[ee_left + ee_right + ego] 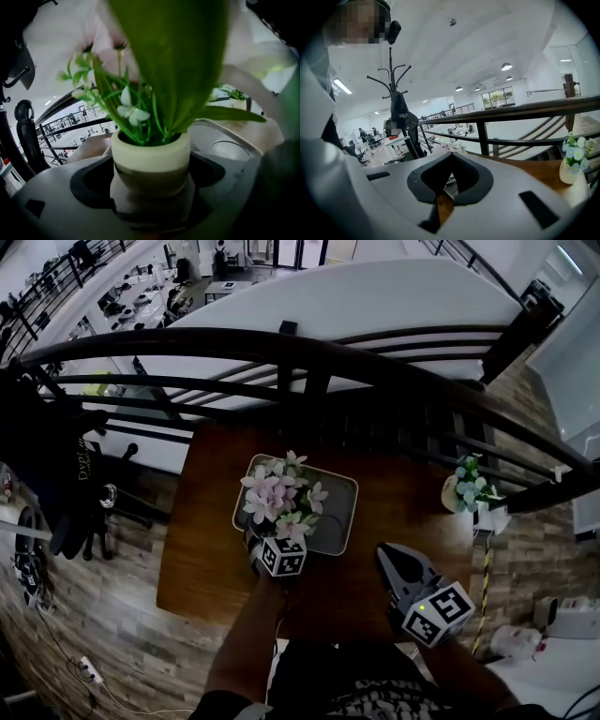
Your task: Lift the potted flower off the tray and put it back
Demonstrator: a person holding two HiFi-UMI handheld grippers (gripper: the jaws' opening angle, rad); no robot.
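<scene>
Two potted flowers [279, 501] [467, 487], one tray [339, 512], one table [214, 554], two grippers [265, 547] [384, 555]

Open office: desks [393, 140] below a mezzanine railing [375, 357].

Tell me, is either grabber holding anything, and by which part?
The left gripper grips the potted flower by its pot's lower body. The right gripper holds nothing, jaws together.

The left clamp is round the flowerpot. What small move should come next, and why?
Probably a slow, straight lift. The left gripper has its jaws shut on the pot, with the tray just behind it. The right gripper is empty and off to the side. Whether the pot rests on the tray isn't visible.
</scene>
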